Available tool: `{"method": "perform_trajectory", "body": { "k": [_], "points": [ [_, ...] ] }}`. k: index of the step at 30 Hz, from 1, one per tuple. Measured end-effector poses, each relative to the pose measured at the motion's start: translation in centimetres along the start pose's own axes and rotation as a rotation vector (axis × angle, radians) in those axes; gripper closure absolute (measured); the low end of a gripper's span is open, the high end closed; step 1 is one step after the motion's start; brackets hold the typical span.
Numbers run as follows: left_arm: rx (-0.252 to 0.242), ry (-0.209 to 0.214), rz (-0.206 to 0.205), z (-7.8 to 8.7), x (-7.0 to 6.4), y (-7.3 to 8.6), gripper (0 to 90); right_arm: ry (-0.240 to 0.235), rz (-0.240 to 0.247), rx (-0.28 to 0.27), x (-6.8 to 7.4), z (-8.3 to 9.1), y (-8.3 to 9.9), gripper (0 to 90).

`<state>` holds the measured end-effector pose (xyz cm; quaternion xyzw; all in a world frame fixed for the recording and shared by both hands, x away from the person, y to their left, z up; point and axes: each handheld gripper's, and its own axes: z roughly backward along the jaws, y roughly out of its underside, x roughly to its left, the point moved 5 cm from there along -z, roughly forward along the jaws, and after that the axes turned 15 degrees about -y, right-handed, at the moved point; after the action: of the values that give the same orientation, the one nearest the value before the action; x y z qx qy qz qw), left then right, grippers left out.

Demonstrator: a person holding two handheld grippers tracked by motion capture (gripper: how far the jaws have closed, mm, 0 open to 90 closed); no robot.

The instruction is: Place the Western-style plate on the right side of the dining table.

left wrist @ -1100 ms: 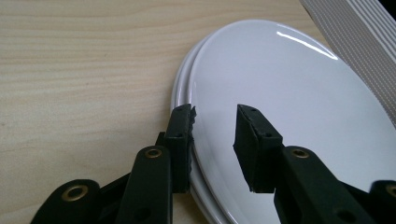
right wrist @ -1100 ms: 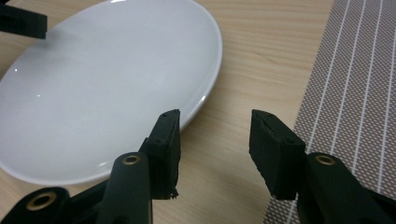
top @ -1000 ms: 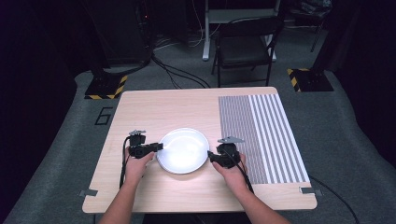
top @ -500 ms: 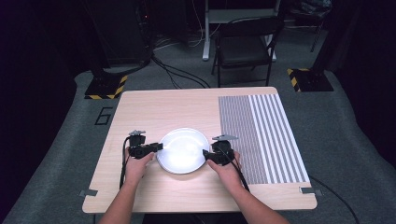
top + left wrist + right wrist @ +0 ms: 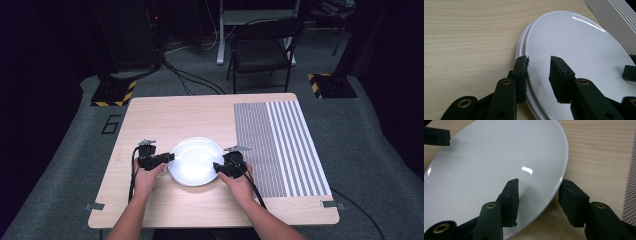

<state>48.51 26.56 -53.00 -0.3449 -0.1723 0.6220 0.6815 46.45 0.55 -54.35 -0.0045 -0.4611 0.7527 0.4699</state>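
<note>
A white plate lies at the middle of the wooden table. In the left gripper view it rests on a second white plate whose rim peeks out beneath. My left gripper is at the plate's left edge, open, one jaw outside the rim and one over the plate. My right gripper is at the plate's right edge, also open, straddling the rim of the plate. Neither pair of jaws has closed on the rim.
A grey striped mat covers the table's right part, close to my right hand. A folding chair stands behind the table. Cables and yellow-black bases lie on the floor beyond. Bare wood stretches behind the plate.
My right gripper has slid left, up to the plate's right rim. The left gripper and the plate have stayed where they were.
</note>
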Motion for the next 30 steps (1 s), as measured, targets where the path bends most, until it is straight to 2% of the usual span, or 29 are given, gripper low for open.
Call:
{"method": "perform_trajectory", "body": {
  "k": [6, 12, 13, 18, 20, 30],
  "points": [
    [-0.002, -0.002, -0.001, 0.0, 0.0, 0.0, 67.3, 0.0, -0.021, -0.019, 0.0, -0.3, 0.0, 49.0],
    [-0.005, 0.005, 0.01, 0.0, 0.0, 0.0, 66.9, -0.001, -0.063, -0.033, 0.0, -0.6, 0.0, 47.7],
    [-0.003, 0.017, 0.024, -0.1, 0.0, 0.0, 66.8, 0.001, -0.055, -0.035, 0.0, -0.7, -0.1, 47.9],
    [-0.001, 0.023, 0.025, -0.1, -0.1, 0.1, 66.8, 0.014, -0.057, -0.037, 0.0, -0.5, -0.2, 49.9],
    [0.002, 0.023, 0.019, -0.1, -0.2, 0.1, 66.7, 0.016, -0.066, -0.035, 0.0, -0.3, -0.3, 50.4],
    [0.012, 0.026, -0.006, -0.4, -1.0, 0.3, 66.2, 0.024, -0.04, -0.067, -0.1, 0.7, -0.8, 51.0]
  ]
}}
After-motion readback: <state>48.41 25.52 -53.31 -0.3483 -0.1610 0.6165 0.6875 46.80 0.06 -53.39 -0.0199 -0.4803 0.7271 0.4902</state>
